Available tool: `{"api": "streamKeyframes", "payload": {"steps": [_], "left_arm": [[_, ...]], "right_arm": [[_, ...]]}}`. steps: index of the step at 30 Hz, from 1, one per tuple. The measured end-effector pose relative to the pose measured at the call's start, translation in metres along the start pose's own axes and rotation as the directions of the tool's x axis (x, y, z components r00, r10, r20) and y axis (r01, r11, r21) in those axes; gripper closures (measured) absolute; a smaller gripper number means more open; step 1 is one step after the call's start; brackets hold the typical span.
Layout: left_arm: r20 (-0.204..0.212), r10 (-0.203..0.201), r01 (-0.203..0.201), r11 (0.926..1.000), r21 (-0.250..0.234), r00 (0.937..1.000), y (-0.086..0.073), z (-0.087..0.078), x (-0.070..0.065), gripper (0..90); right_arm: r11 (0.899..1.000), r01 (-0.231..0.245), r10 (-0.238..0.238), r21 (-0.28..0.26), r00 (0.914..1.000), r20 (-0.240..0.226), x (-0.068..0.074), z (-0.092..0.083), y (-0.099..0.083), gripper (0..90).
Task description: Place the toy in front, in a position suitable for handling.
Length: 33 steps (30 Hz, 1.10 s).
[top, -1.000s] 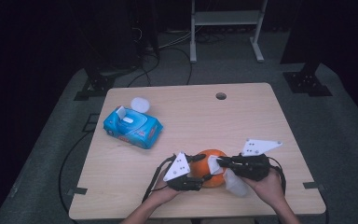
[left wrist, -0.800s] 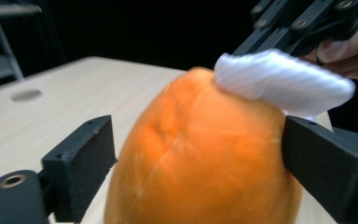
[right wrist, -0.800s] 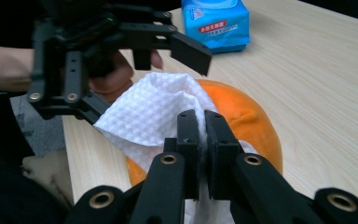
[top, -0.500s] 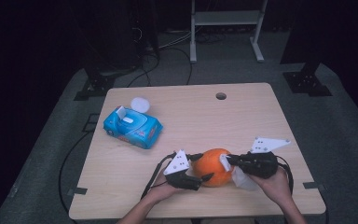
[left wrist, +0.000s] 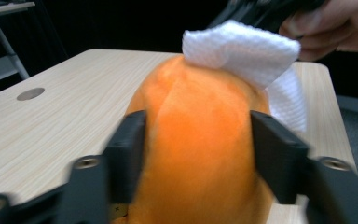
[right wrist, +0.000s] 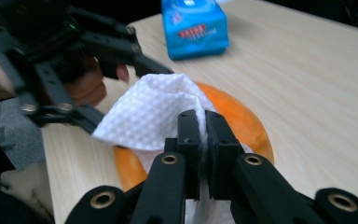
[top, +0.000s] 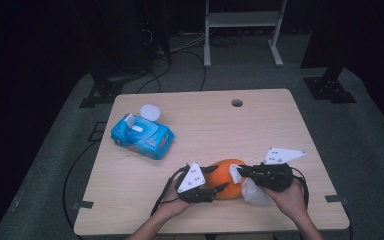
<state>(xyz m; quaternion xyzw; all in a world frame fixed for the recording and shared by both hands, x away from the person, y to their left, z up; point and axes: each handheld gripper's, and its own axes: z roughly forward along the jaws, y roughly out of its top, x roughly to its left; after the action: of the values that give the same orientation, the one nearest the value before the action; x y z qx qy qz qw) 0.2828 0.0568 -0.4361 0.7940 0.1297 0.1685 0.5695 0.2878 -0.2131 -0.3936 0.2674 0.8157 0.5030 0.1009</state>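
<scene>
Pumpkin-like orange plush lies on the surface, well in front of the blue wipes pack, its long axis running between both claws. The left claw, jaws just closing, clamps its sides. The right claw, pressed together, pinches a white wipe against the plush's top; the left claw's view shows the wipe draping behind.

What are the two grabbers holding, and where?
The left gripper squeezes the orange toy by its sides. The right gripper pinches the white wipe at a bunched fold.
</scene>
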Motion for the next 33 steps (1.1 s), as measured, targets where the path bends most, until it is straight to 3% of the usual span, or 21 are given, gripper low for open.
{"api": "streamKeyframes", "payload": {"steps": [2, 3, 6, 8, 10, 13, 15, 18, 21, 23, 27, 29, 31, 33], "left_arm": [[-0.030, 0.007, -0.007, 1.0000, -0.003, 0.9995, 0.000, 0.002, 0.001, 23.4], [-0.034, -0.009, 0.009, 1.0000, -0.002, 0.9994, -0.001, 0.003, 0.003, 16.8], [-0.007, -0.072, 0.073, 0.9973, 0.013, 0.9973, -0.007, 0.005, 0.010, 11.0], [0.023, -0.110, 0.110, 0.9939, 0.010, 0.9937, -0.013, 0.008, 0.013, 14.6], [0.025, -0.119, 0.119, 0.9929, 0.002, 0.9925, -0.014, 0.012, 0.011, 23.5], [-0.023, -0.090, 0.091, 0.9958, 0.009, 0.9956, -0.006, 0.011, 0.003, 36.6], [-0.040, -0.088, 0.088, 0.9961, -0.002, 0.9953, -0.003, 0.009, 0.001, 41.4], [-0.043, -0.070, 0.071, 0.9975, 0.005, 0.9966, 0.000, 0.008, -0.003, 42.8], [-0.044, -0.056, 0.056, 0.9984, 0.012, 0.9975, 0.002, 0.007, -0.005, 44.8], [-0.053, -0.053, 0.054, 0.9984, 0.014, 0.9972, 0.002, 0.006, -0.004, 46.0], [-0.061, -0.074, 0.074, 0.9972, 0.004, 0.9954, 0.004, 0.002, -0.002, 46.4], [-0.055, -0.070, 0.070, 0.9975, 0.008, 0.9961, 0.005, 0.002, -0.003, 45.8], [-0.050, -0.066, 0.066, 0.9978, 0.006, 0.9966, 0.004, 0.004, -0.004, 44.1], [-0.041, -0.068, 0.068, 0.9976, 0.006, 0.9968, 0.004, 0.004, -0.003, 38.1]], "right_arm": [[1.000, -0.015, 0.015, 0.008, 0.9999, 0.006, -0.003, -0.002, -0.003, 85.0], [1.000, -0.011, 0.011, 0.011, 0.9999, 0.011, -0.003, -0.003, -0.003, 85.0], [1.000, -0.019, 0.018, 0.015, 0.9997, 0.013, -0.006, -0.005, -0.006, 85.0], [1.000, -0.019, 0.018, 0.023, 0.9995, 0.025, -0.008, -0.006, -0.007, 84.9], [0.999, -0.006, 0.003, 0.042, 0.9977, 0.068, -0.011, -0.007, -0.008, 84.9], [0.999, -0.005, 0.001, 0.040, 0.9952, 0.098, -0.011, -0.012, -0.007, 84.9], [1.000, 0.006, -0.006, -0.008, 0.9955, 0.094, -0.006, -0.019, 0.000, 85.0], [0.997, 0.019, -0.016, -0.069, 0.9987, 0.048, 0.005, -0.021, 0.010, 85.0], [0.999, 0.039, -0.038, -0.032, 0.9982, 0.046, 0.007, -0.011, 0.008, 84.9], [1.000, 0.009, -0.008, -0.018, 0.9992, 0.040, 0.000, -0.007, 0.001, 85.0], [0.999, -0.034, 0.033, 0.006, 0.9943, 0.101, -0.014, -0.011, -0.007, 85.0], [0.999, -0.041, 0.043, -0.029, 0.9955, 0.084, -0.010, -0.014, -0.005, 84.9], [0.999, -0.022, 0.025, -0.049, 0.9982, 0.054, -0.002, -0.012, 0.001, 84.9], [1.000, 0.008, -0.008, -0.012, 0.9984, 0.056, 0.003, -0.005, 0.002, 84.9]]}}
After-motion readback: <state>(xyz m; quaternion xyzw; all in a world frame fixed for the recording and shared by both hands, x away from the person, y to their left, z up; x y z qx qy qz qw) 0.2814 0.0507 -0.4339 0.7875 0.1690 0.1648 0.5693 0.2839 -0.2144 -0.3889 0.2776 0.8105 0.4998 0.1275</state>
